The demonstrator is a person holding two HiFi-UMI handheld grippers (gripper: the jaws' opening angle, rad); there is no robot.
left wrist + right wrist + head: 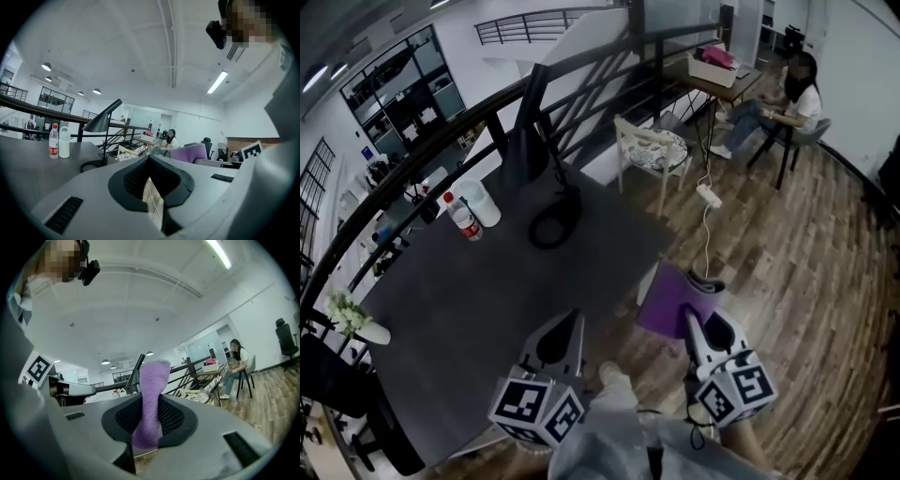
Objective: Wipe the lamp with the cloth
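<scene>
The head view looks steeply down from above onto the dark surface. Both gripper views sit low and look along their own jaws. All three views share the lamp.

**Illumination and image quality.** Even, diffuse indoor light throughout. Ceiling strip lights glow at two o'clock in the left gripper view and at one o'clock in the right, without flare. Round downlights sit at ten o'clock. The dark table shows a dull sheen and weak shadows. Fisheye bowing grows toward black corners in every view. The cloth reads sharp, and the head view is softer overall.
</scene>
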